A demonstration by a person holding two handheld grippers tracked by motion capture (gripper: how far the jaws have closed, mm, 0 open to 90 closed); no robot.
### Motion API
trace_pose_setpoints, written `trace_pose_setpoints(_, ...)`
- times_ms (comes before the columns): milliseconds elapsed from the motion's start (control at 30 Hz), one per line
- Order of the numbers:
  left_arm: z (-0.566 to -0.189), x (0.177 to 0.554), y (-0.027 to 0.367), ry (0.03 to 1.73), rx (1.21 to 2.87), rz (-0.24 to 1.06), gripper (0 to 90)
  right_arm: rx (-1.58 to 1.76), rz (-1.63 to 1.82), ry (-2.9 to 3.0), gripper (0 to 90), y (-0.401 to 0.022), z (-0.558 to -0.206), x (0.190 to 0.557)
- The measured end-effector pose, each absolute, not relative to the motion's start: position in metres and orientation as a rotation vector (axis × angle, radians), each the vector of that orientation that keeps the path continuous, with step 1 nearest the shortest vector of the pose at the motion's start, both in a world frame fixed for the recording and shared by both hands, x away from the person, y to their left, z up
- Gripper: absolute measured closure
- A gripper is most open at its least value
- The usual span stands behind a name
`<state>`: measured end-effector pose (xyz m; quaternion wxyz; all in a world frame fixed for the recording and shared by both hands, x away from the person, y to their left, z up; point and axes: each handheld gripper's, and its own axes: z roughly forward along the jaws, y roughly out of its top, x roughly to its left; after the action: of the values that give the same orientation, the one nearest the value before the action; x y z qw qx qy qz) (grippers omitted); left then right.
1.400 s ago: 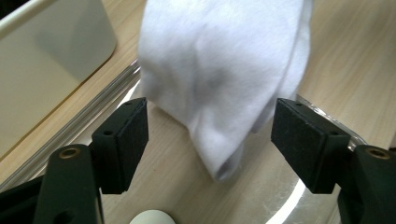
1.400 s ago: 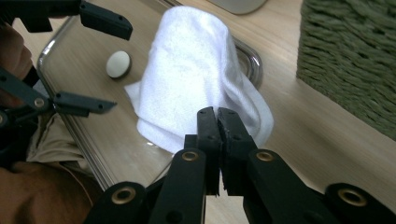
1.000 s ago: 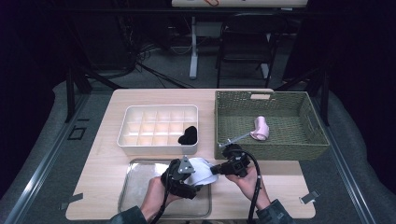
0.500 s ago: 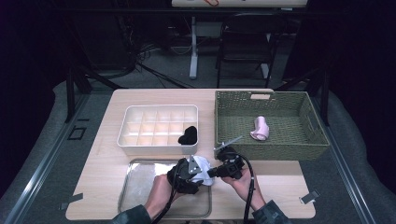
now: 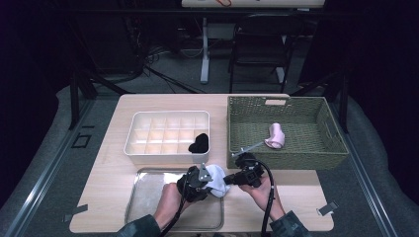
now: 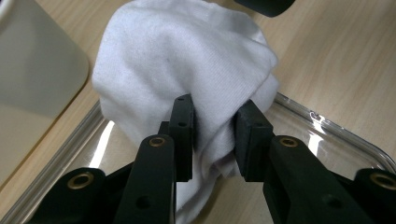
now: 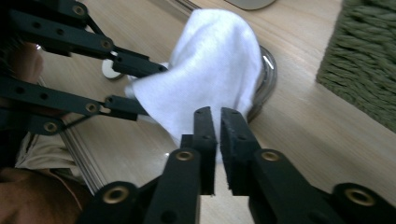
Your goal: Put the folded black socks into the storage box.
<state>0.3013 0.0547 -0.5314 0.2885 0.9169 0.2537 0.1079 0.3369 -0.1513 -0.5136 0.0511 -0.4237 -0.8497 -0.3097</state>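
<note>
No brand, label or readable writing on anything in sight

Nearest, over the far right corner of the metal tray: white sock bunched up and lifted, pinched from both sides. Left hand-held gripper at the sock's left, jaws just closed in and now clamped on a fold of the cloth, pads pressing into it in the left gripper view. Right hand-held gripper at the sock's right, jaws nearly together with a thin edge of the sock nipped between the tips. Both hand-held grippers facing each other, sock between them, just beside the tray's rim

Right of the tray, bare tabletop with free room up to the near edge. Farther back, white divided box with a black sock in a near right compartment. Right of it, woven green basket holding a pink sock, its near wall close behind the right hand-held gripper
</note>
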Motion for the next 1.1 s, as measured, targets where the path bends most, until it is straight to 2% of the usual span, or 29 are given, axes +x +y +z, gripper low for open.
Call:
trace_pose_setpoints(267, -0.525, 0.305, 0.063, 0.709, 2.388, 0.283, 71.6, -1.298, -0.952, -2.579, 69.9, -0.158, -0.515, 0.339)
trace_pose_setpoints(433, -0.523, 0.305, 0.062, 0.728, 2.342, 0.28, 71.7, -1.271, -0.903, -2.585, 52.2, -0.158, -0.515, 0.338)
trace_pose_setpoints(467, -0.522, 0.306, 0.062, 0.726, 2.327, 0.275, 71.8, -1.261, -0.897, -2.578, 51.2, -0.158, -0.515, 0.338)
trace_pose_setpoints(533, -0.521, 0.306, 0.061, 0.73, 2.301, 0.256, 71.8, -1.256, -0.913, -2.561, 53.6, -0.156, -0.518, 0.337)
trace_pose_setpoints(600, -0.521, 0.308, 0.062, 0.733, 2.292, 0.227, 71.7, -1.238, -0.912, -2.554, 64.6, -0.153, -0.522, 0.336)
trace_pose_setpoints(667, -0.523, 0.31, 0.063, 0.749, 2.29, 0.205, 71.1, -1.206, -0.895, -2.581, 79.7, -0.149, -0.523, 0.335)
trace_pose_setpoints(700, -0.524, 0.311, 0.064, 0.752, 2.288, 0.198, 70.4, -1.194, -0.887, -2.588, 83.4, -0.147, -0.524, 0.335)
trace_pose_setpoints(900, -0.522, 0.311, 0.062, 0.755, 2.308, 0.199, 62.5, -1.19, -0.872, -2.608, 86.2, -0.145, -0.523, 0.333)
trace_pose_setpoints(1000, -0.52, 0.311, 0.059, 0.756, 2.316, 0.225, 52.2, -1.2, -0.88, -2.608, 86.4, -0.148, -0.521, 0.333)
trace_pose_setpoints(1100, -0.519, 0.313, 0.054, 0.747, 2.327, 0.215, 48.1, -1.202, -0.88, -2.615, 86.4, -0.148, -0.521, 0.335)
